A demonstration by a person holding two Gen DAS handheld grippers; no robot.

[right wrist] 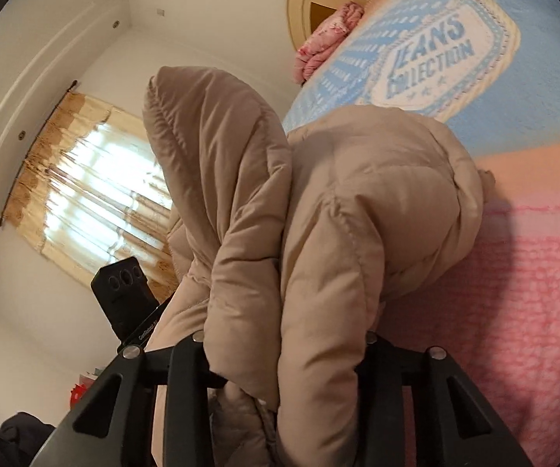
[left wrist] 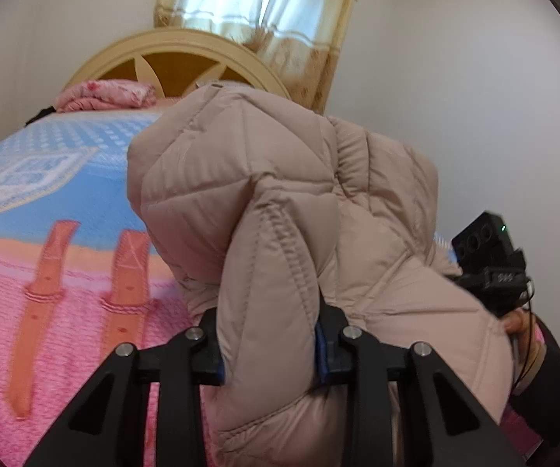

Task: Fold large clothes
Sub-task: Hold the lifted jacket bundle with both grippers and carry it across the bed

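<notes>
A beige quilted puffer jacket (left wrist: 280,210) hangs bunched above the bed. My left gripper (left wrist: 270,346) is shut on a thick fold of it, fabric filling the gap between the fingers. My right gripper (right wrist: 284,354) is shut on another fold of the same jacket (right wrist: 357,202), whose lower bulge touches the bedspread. The right gripper's body shows in the left wrist view (left wrist: 486,257) at the right, behind the jacket. The left gripper's body shows in the right wrist view (right wrist: 124,295) at the left.
The bed has a blue, orange and pink bedspread (left wrist: 46,210), also in the right wrist view (right wrist: 532,272). A pink folded quilt (left wrist: 105,97) lies by the cream headboard (left wrist: 171,50). A curtained window (left wrist: 264,7) and white walls stand behind.
</notes>
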